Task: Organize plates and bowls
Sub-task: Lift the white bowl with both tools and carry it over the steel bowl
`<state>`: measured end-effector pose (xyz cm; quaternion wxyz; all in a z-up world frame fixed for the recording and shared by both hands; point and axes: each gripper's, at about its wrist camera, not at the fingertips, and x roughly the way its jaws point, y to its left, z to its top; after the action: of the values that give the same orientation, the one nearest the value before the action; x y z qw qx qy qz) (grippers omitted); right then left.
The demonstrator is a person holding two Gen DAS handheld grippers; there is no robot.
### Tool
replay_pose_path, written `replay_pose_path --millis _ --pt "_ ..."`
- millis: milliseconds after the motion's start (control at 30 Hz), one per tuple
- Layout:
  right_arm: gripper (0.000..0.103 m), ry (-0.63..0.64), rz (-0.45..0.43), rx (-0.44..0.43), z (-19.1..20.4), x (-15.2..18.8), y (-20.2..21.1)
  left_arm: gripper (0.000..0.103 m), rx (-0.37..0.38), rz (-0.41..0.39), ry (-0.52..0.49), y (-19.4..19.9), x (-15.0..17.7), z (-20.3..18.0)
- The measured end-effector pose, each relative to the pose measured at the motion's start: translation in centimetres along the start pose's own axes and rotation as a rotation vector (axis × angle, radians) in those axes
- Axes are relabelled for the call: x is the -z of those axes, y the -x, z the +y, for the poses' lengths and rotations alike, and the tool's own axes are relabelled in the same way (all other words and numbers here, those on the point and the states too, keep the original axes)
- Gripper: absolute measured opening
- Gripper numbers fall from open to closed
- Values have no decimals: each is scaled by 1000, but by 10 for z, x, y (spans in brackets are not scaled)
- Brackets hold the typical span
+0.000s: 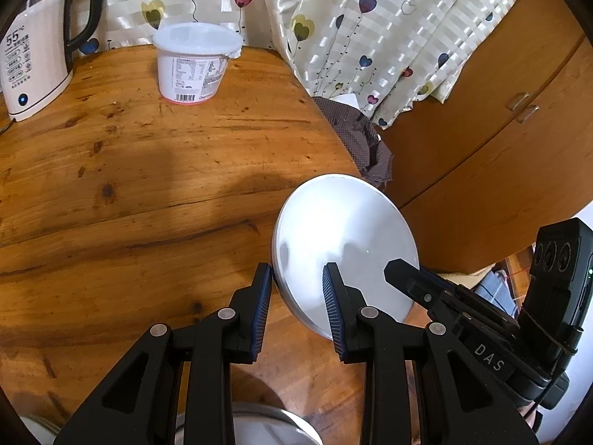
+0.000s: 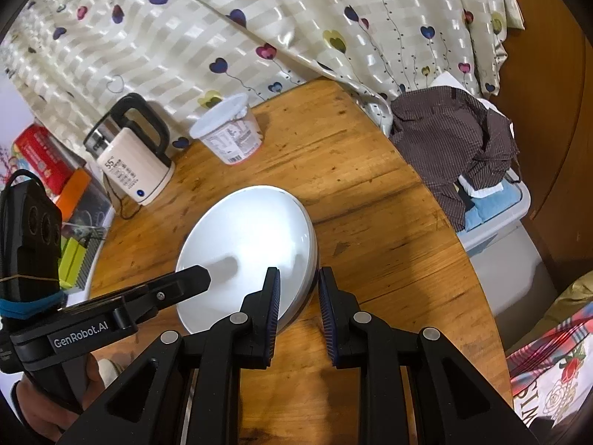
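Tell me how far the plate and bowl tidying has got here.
In hand: both grippers clamp opposite rims of the white plate, left gripper and right gripper holding it tilted above the wooden table. A metal dish rim shows beneath the left gripper. Nothing looks finished yet; the plate is not set down anywhere.

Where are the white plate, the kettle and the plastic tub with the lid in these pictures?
white plate [image 2: 252, 244]: right wrist view, on its bare upper face.
kettle [image 2: 129, 170]: right wrist view, on its cream body beside the printed label.
plastic tub [image 1: 191, 74]: left wrist view, on its labelled side wall below the lid.
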<state>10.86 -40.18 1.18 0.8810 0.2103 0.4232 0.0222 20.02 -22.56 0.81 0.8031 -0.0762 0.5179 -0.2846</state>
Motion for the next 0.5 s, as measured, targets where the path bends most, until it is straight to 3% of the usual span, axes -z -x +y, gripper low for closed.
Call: replay_pose_path --millis 500 --pt "21 49 -27 -19 36 14 28 30 0 -66 5 46 18 5"
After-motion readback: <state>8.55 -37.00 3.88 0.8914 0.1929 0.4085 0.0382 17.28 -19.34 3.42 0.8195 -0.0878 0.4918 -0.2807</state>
